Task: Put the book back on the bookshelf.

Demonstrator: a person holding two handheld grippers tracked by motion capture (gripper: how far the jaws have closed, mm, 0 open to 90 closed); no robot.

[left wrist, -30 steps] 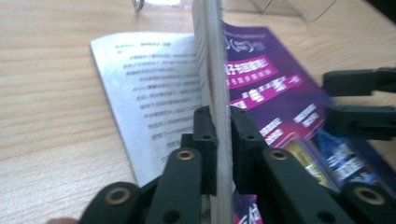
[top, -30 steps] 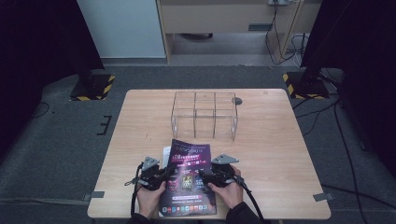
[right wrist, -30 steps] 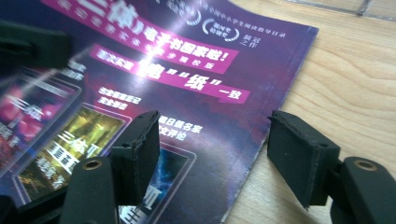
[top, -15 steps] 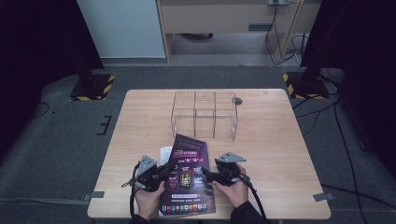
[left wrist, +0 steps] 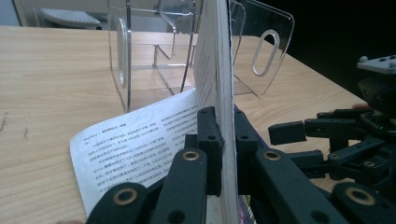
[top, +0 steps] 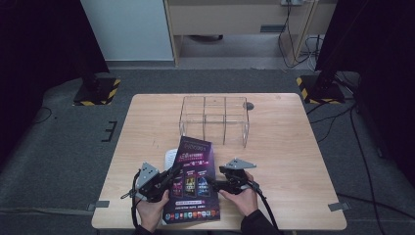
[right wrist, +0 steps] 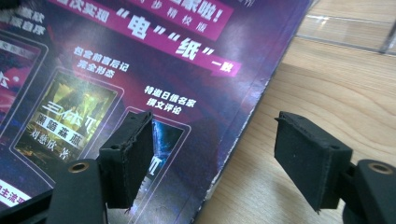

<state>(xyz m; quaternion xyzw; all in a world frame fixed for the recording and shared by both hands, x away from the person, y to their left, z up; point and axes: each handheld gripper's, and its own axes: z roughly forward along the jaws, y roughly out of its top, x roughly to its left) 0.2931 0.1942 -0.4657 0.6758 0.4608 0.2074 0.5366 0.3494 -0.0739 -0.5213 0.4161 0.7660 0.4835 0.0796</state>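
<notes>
A magazine with a dark purple cover (top: 193,181) lies near the table's front edge. My left gripper (top: 177,170) is shut on its cover and top pages, holding them lifted on edge (left wrist: 215,70) between the pads (left wrist: 223,126). A white printed page (left wrist: 135,135) lies exposed beneath. My right gripper (top: 209,180) is at the magazine's right side, open. Its jaws have just been opening and straddle the cover's edge (right wrist: 140,60) without pressing it (right wrist: 215,144).
A clear plastic box with compartments (top: 215,120) stands at the middle of the wooden table (top: 288,156), just beyond the magazine. In the left gripper view its walls (left wrist: 154,51) rise close behind the lifted pages.
The left gripper has risen with the cover, tilting it up and baring a white page. The right gripper's jaws have spread and no longer hold the magazine's edge.
</notes>
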